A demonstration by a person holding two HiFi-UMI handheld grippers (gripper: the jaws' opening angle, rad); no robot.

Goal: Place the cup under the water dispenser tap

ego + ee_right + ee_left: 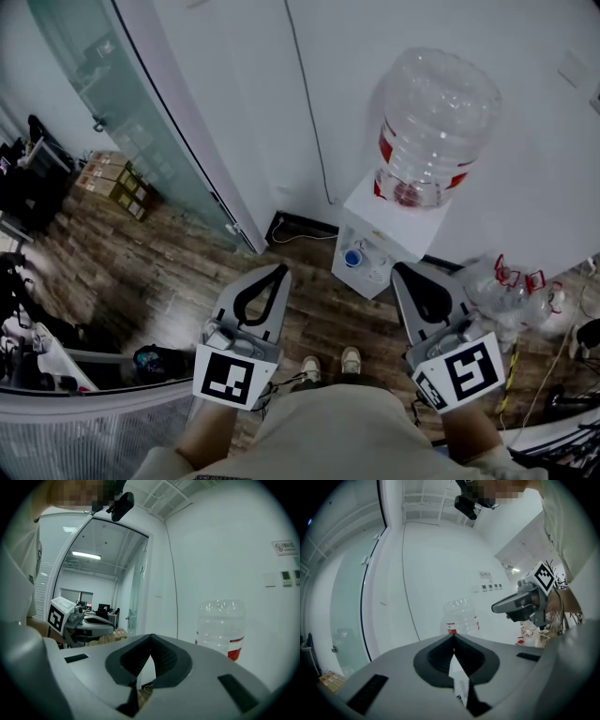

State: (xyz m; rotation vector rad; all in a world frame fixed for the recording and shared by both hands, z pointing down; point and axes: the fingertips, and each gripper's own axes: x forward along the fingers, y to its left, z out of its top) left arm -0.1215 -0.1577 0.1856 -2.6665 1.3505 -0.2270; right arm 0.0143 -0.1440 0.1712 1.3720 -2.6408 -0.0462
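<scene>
No cup shows in any view. The white water dispenser (386, 236) stands against the wall with a large clear bottle (434, 120) on top and a blue tap (352, 258) on its front. My left gripper (279, 273) is held out short of the dispenser, to its left, jaws closed tip to tip with nothing between them. My right gripper (401, 273) hovers just in front of the dispenser, also shut and empty. In the left gripper view the bottle (461, 616) rises behind my shut left gripper (453, 637). In the right gripper view the bottle (221, 626) stands right of my shut right gripper (150, 637).
Several empty bottles (511, 281) lie on the wooden floor right of the dispenser. A glass door (131, 122) and cardboard boxes (114, 184) are at the left. A cable (305, 232) runs along the wall base. The person's shoes (328, 364) are below the grippers.
</scene>
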